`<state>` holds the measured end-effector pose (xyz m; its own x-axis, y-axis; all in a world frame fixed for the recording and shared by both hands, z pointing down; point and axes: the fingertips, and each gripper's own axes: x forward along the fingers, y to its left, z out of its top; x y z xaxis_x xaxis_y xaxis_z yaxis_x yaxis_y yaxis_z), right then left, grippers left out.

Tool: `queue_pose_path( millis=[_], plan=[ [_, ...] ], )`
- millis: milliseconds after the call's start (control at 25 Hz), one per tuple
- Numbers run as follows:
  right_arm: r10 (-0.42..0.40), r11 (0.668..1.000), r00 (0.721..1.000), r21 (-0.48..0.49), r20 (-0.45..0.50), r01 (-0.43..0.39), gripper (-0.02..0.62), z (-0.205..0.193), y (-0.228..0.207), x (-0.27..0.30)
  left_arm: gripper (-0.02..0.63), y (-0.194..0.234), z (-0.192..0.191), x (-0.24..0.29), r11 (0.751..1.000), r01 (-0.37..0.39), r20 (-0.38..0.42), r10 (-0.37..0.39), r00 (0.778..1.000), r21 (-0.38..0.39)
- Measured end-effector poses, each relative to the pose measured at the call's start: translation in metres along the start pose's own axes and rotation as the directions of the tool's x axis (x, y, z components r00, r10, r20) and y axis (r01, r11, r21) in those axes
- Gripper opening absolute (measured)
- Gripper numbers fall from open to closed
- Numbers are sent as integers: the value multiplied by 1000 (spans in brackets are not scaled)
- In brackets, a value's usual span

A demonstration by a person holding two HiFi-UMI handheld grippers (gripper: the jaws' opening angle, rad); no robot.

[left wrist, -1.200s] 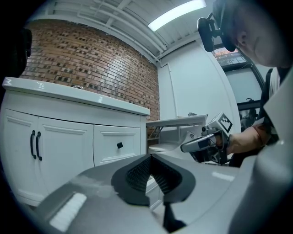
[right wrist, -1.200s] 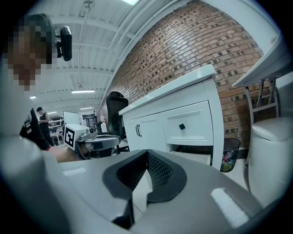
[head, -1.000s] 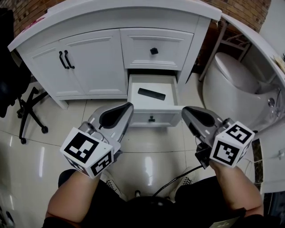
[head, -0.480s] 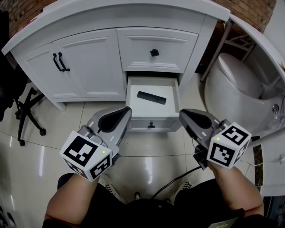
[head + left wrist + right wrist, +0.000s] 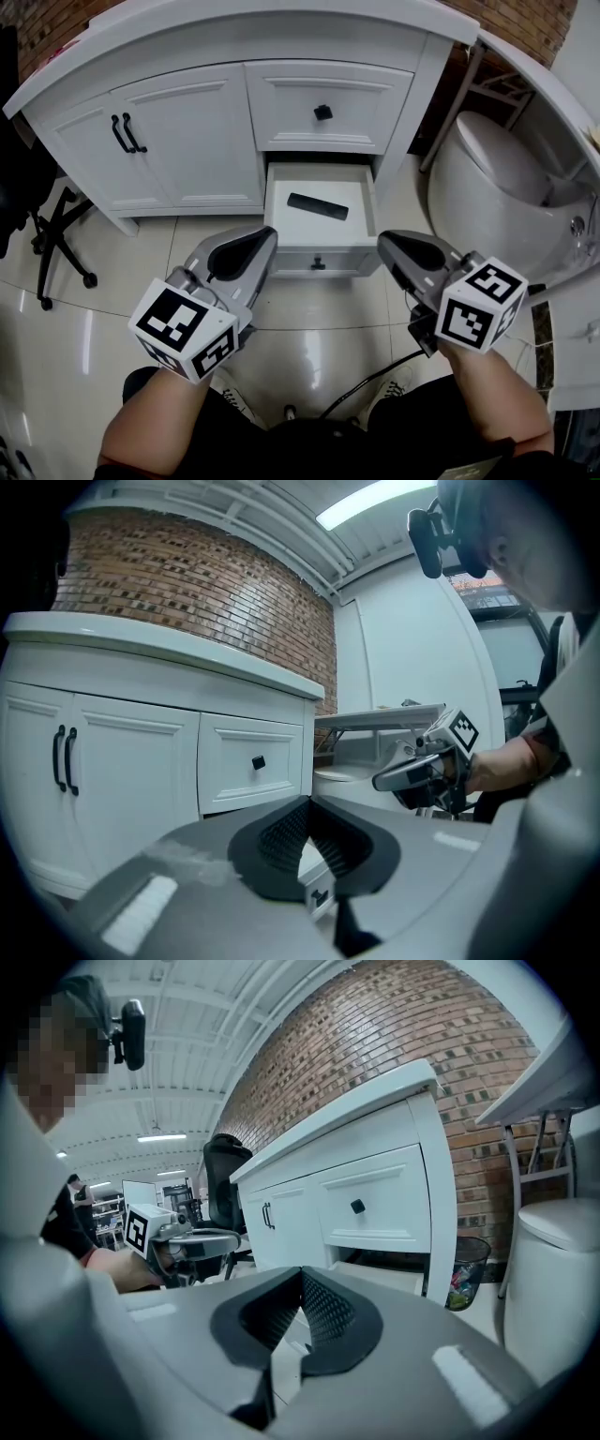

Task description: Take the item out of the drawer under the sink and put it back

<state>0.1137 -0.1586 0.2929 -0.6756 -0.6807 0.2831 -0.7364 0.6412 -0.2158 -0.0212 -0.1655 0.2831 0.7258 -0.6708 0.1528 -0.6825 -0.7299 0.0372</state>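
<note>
The left tool (image 5: 265, 233) and right tool (image 5: 385, 240) have dipped closer to the open drawer (image 5: 320, 254) of the white vanity (image 5: 187, 131) and now pause before it, each with jaws pressed together and empty. The black remote (image 5: 317, 206) lies inside the drawer, untouched, so the pick-up appears yet to begin.

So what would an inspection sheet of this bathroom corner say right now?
Surface: glossy tiled floor.
Job's things: lower drawer pulled open, flat black item lying inside; upper drawer shut.
Clutter: waste bin with rubbish beside the vanity; office chair at the left.
Tongs: left tongs and right tongs both shut, empty, held short of the drawer.
Cables: one black cable trailing from the right tongs towards the person's feet.
Surroundings: white vanity, toilet, brick wall.
</note>
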Motion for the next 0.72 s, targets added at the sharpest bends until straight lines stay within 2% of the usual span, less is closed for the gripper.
queue_pose_path(
  millis=[720],
  plan=[
    [-15, 998, 1000, -60, -20, 14, 8, 0, 4, 6, 5, -1, 3, -1, 1000, 5, 8, -5, 1000, 4]
  ],
)
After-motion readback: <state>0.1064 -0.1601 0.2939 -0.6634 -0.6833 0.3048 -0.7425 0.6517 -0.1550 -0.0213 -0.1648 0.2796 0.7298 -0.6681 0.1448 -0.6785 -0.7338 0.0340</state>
